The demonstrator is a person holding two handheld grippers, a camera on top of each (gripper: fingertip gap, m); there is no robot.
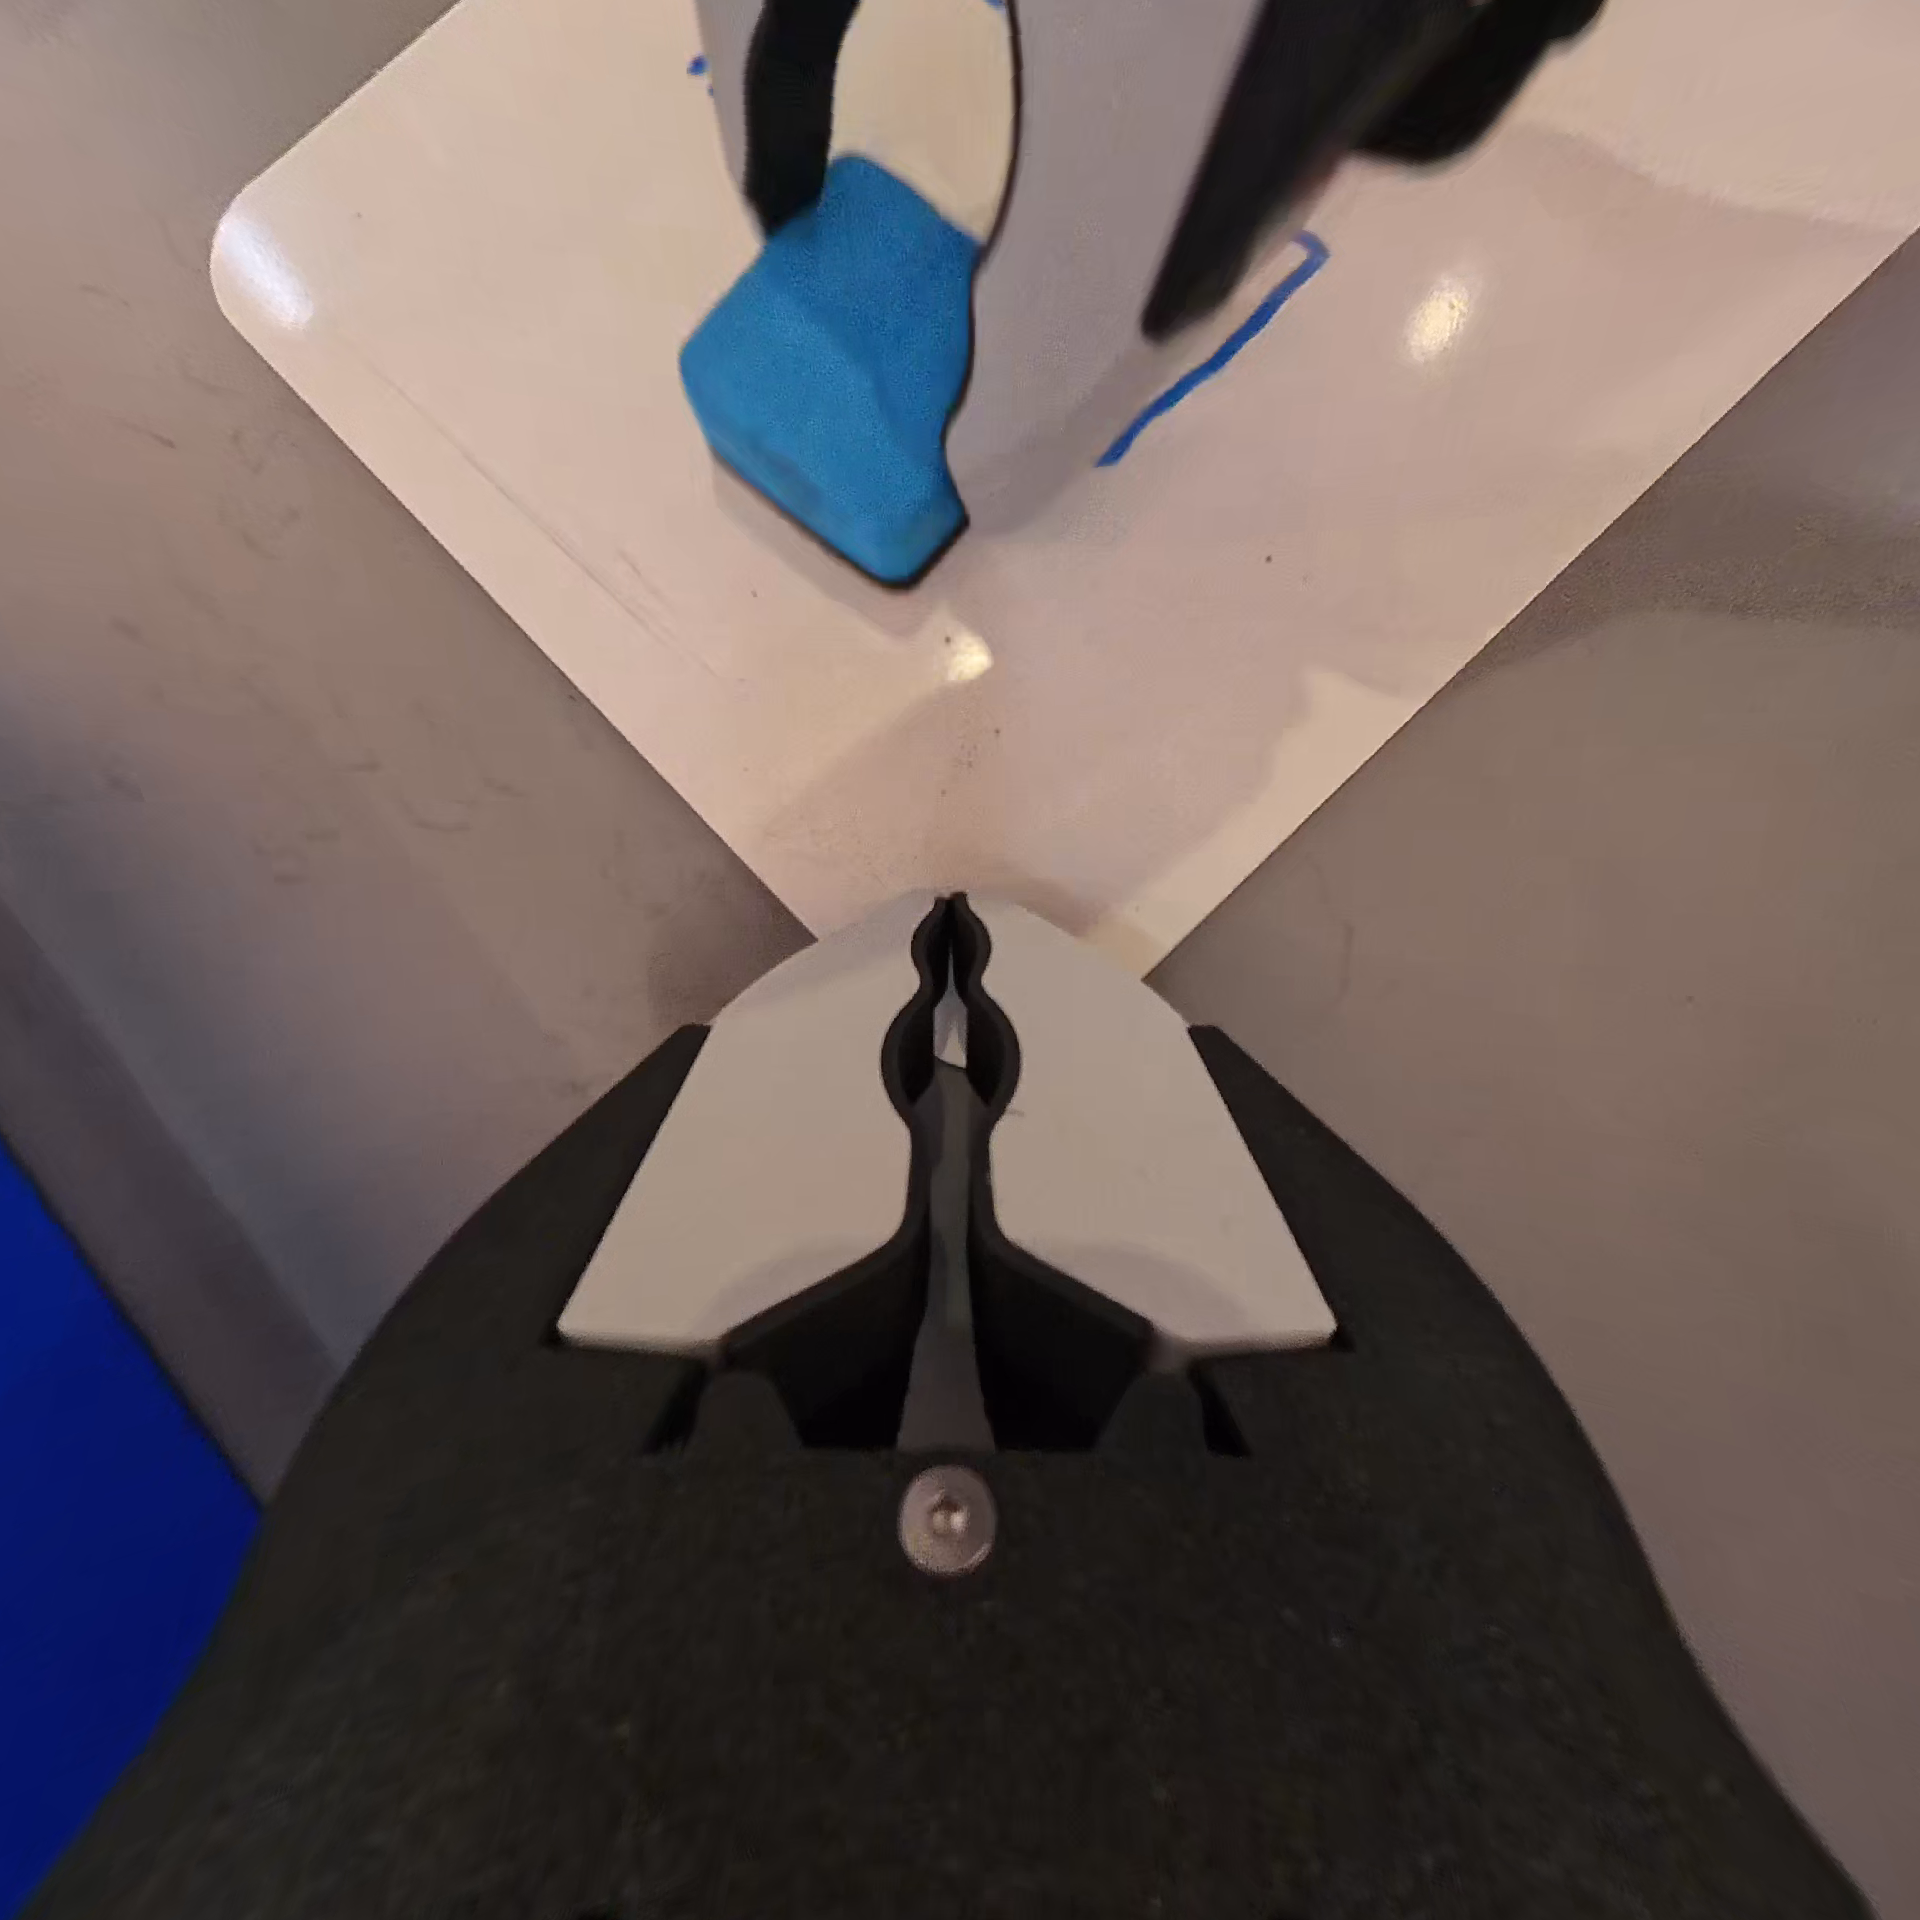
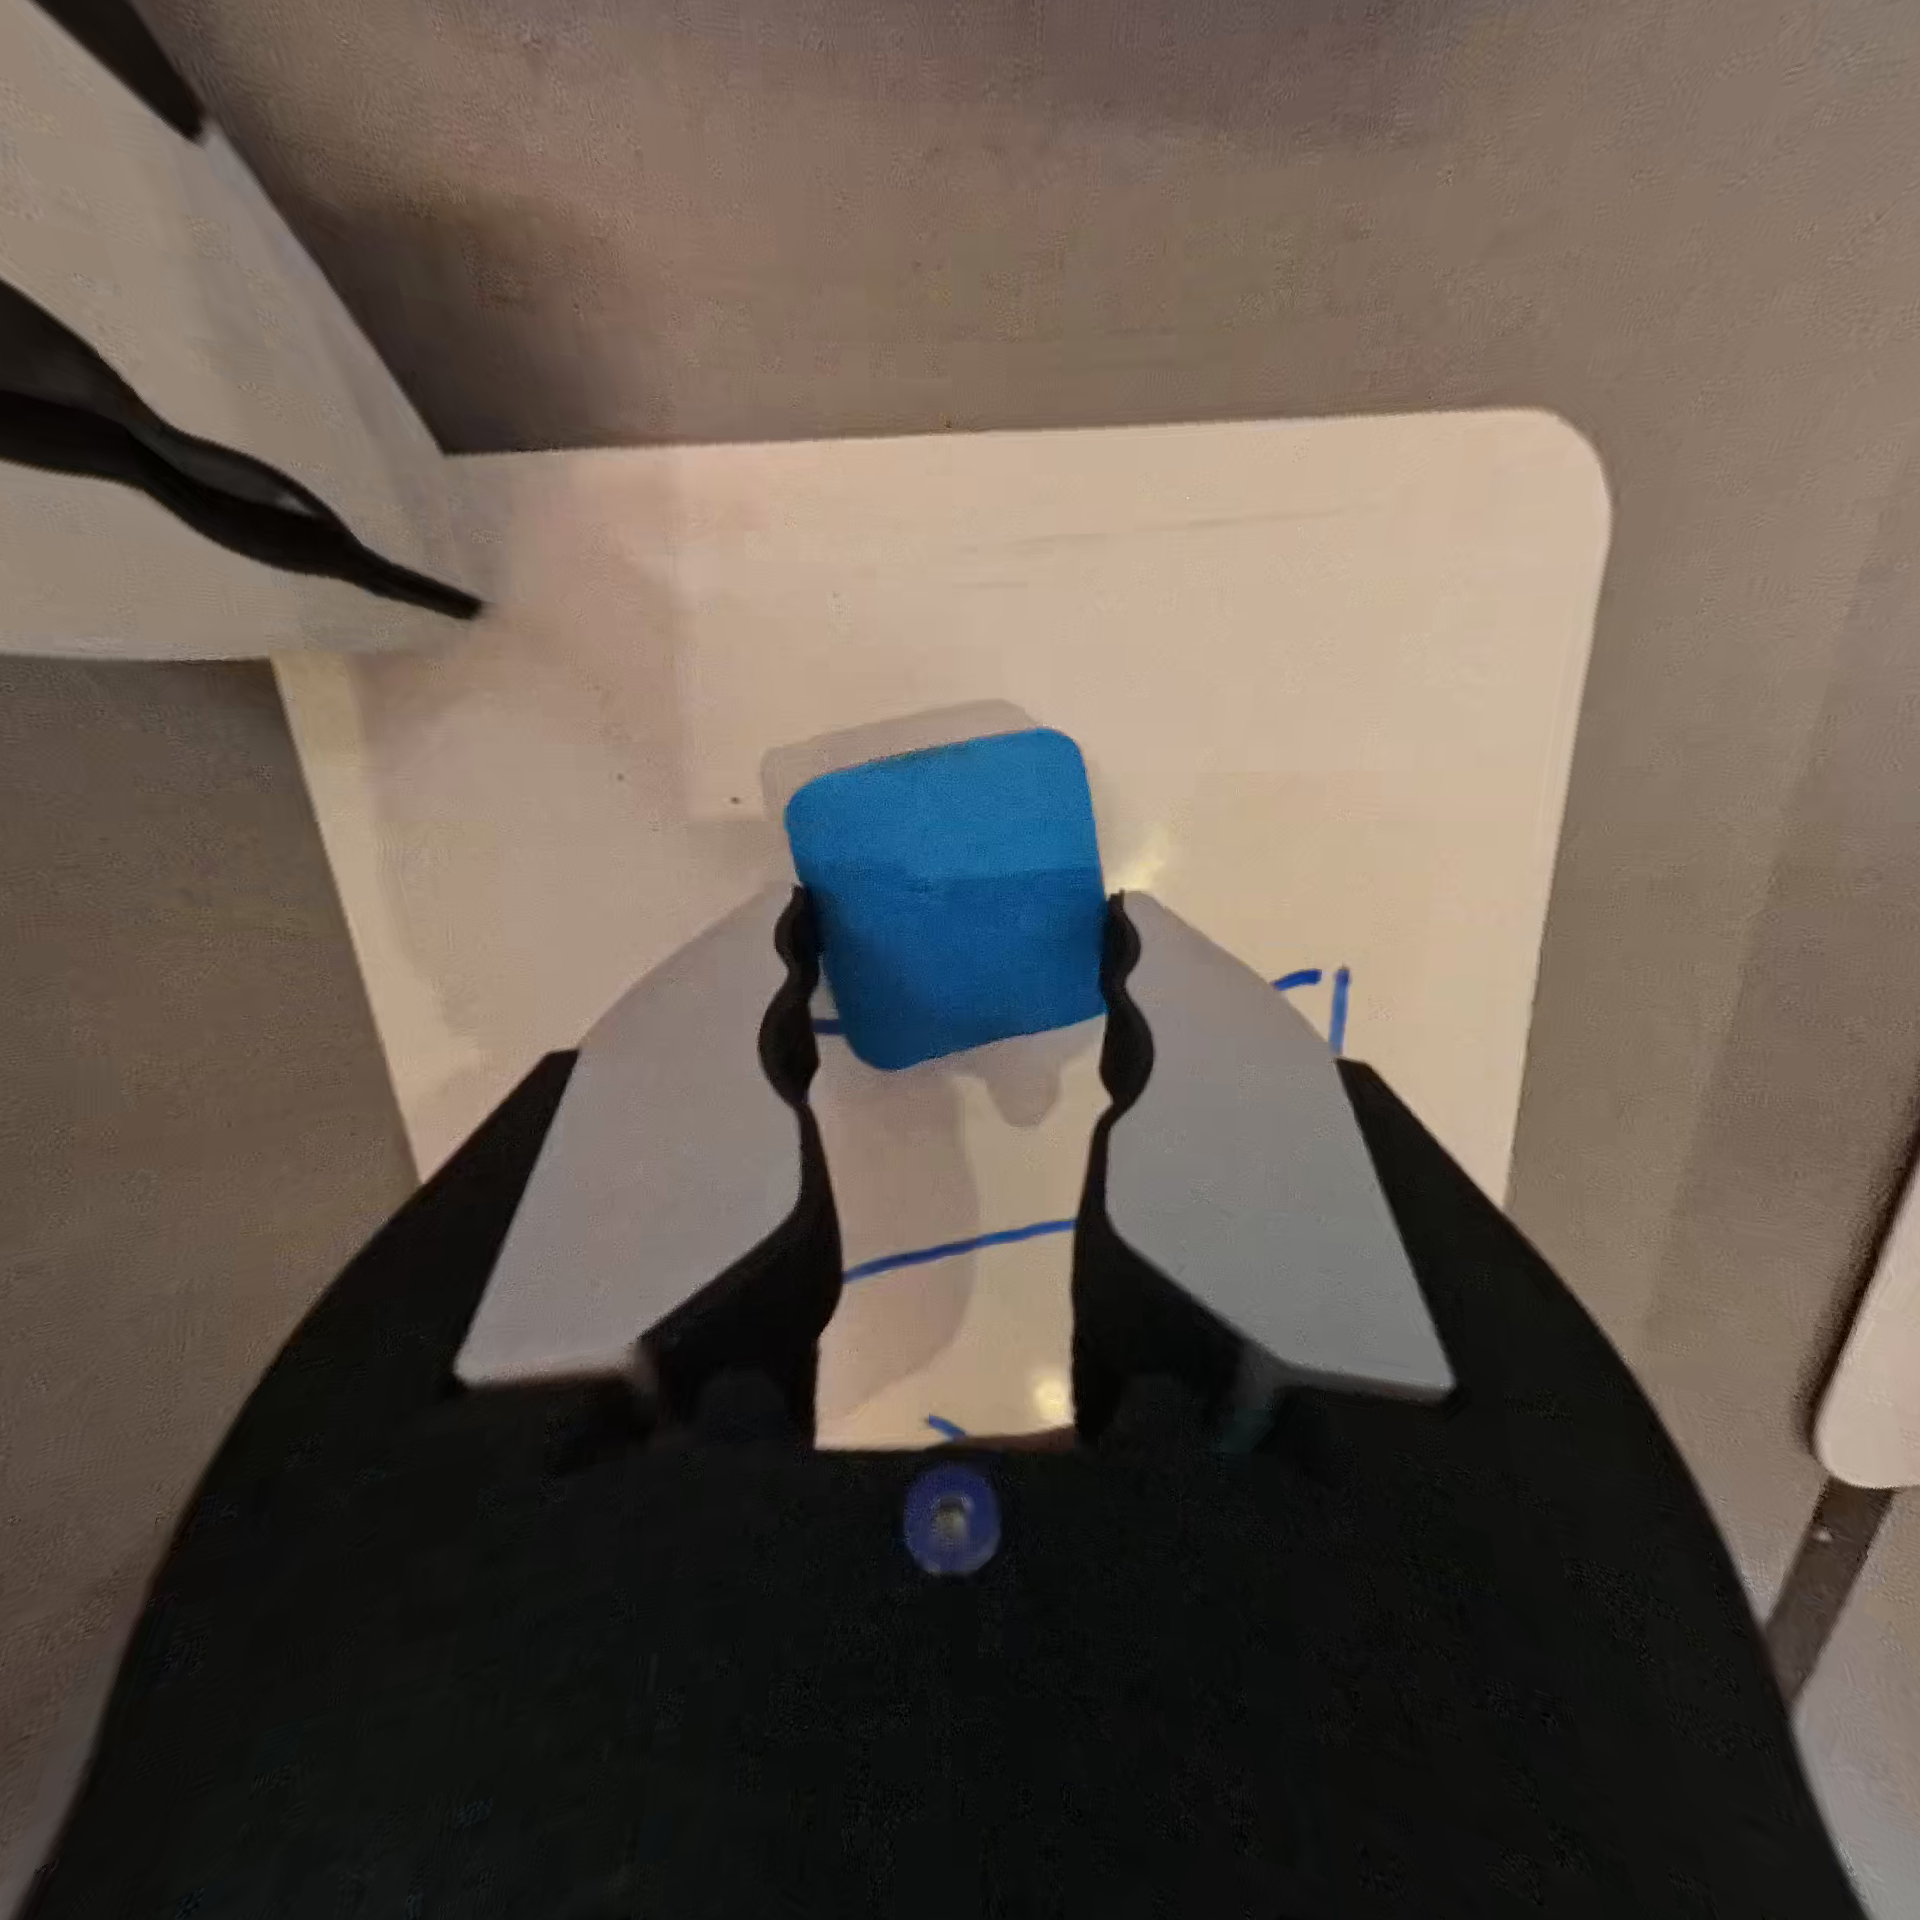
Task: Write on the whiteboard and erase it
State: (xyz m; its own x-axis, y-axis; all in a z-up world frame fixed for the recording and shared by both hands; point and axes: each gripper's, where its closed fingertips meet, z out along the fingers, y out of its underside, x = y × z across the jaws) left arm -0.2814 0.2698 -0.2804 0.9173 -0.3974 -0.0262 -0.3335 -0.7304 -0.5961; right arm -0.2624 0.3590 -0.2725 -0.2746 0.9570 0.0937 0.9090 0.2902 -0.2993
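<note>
A white whiteboard (image 1: 582, 343) with rounded corners lies flat on a grey table; it also shows in the right wrist view (image 2: 1351, 644). Blue marker lines (image 1: 1216, 364) are drawn on it, also seen in the right wrist view (image 2: 966, 1252). My right gripper (image 2: 951, 935) is shut on a blue foam eraser (image 2: 945, 894) and presses it onto the board; the eraser (image 1: 831, 384) also shows in the left wrist view, held from above. My left gripper (image 1: 953, 909) is shut and empty, its tips resting at the board's near corner. In the right wrist view it (image 2: 457, 603) touches the board's far left corner.
The grey table (image 1: 312, 779) surrounds the board. A blue object (image 1: 94, 1507) lies at the lower left of the left wrist view. A white rounded edge (image 2: 1870, 1351) shows at the right of the right wrist view.
</note>
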